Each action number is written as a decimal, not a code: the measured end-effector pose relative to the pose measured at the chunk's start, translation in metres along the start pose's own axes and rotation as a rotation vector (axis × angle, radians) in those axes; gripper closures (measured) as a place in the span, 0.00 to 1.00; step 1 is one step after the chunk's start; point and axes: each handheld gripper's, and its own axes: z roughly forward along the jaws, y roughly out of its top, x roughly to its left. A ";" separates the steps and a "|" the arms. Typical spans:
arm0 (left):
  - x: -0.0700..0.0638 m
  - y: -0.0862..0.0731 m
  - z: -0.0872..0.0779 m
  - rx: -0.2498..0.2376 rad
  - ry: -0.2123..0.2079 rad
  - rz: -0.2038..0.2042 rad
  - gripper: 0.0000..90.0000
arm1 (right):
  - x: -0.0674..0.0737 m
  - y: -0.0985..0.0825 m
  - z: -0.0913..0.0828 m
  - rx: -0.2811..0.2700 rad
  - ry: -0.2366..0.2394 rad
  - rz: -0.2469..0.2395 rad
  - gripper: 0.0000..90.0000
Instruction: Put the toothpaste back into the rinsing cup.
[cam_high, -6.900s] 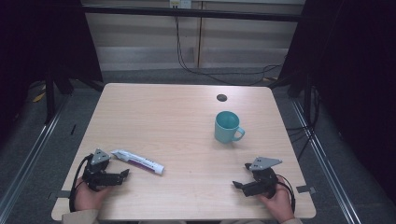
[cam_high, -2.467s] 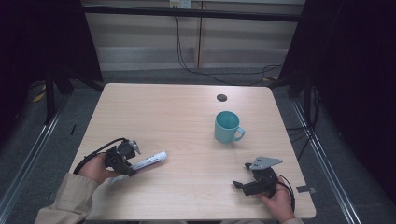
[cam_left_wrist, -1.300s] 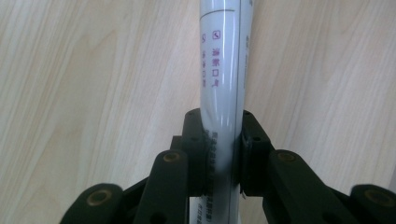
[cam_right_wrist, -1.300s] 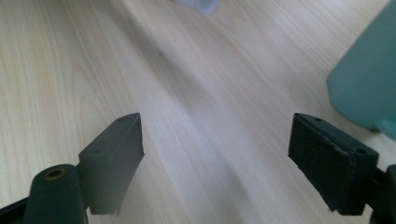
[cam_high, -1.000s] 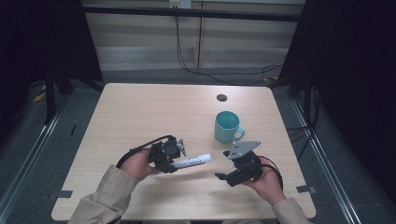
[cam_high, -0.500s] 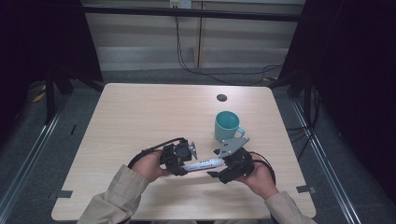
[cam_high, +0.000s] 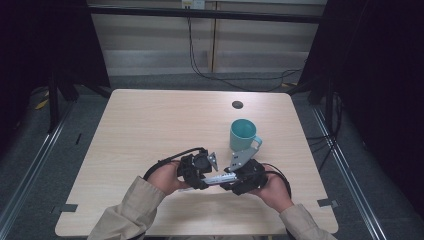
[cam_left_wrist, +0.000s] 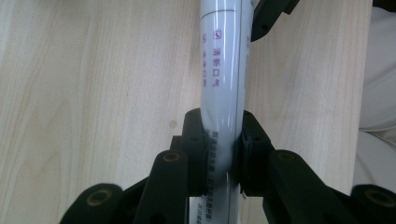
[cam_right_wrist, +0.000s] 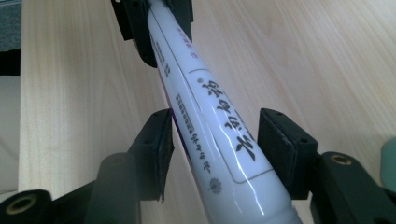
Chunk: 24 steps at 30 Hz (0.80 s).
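Note:
A white toothpaste tube (cam_high: 220, 178) with purple print hangs level just above the table's front middle. My left gripper (cam_high: 204, 180) is shut on one end of it; in the left gripper view the pads (cam_left_wrist: 198, 140) squeeze the tube (cam_left_wrist: 224, 70) flat. My right gripper (cam_high: 231, 179) faces it from the right. In the right gripper view its jaws have just been closing around the tube (cam_right_wrist: 210, 121). A gap still shows at the right pad (cam_right_wrist: 278, 144), so the right gripper (cam_right_wrist: 219, 135) is open. The left gripper's jaws (cam_right_wrist: 154, 28) show beyond.
A teal mug (cam_high: 243, 135) stands upright just behind my right hand, handle to the right. A small dark round hole (cam_high: 237, 104) sits in the wooden table (cam_high: 150, 125) near the back edge. Dark curtains and rails flank the table.
My left gripper carried the tube rightward to the front middle. My right gripper came in from the right, and its jaws have narrowed around the tube's free end.

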 end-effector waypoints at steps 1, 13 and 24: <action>0.000 0.000 0.001 -0.007 -0.002 0.001 0.85 | 0.000 -0.001 0.000 0.017 0.007 0.011 0.53; -0.002 0.006 0.002 -0.026 -0.017 0.059 0.81 | 0.004 -0.001 -0.005 0.079 0.097 -0.033 0.78; 0.001 -0.011 -0.004 -0.077 0.064 0.028 0.55 | 0.004 -0.008 -0.020 0.051 0.066 -0.023 0.83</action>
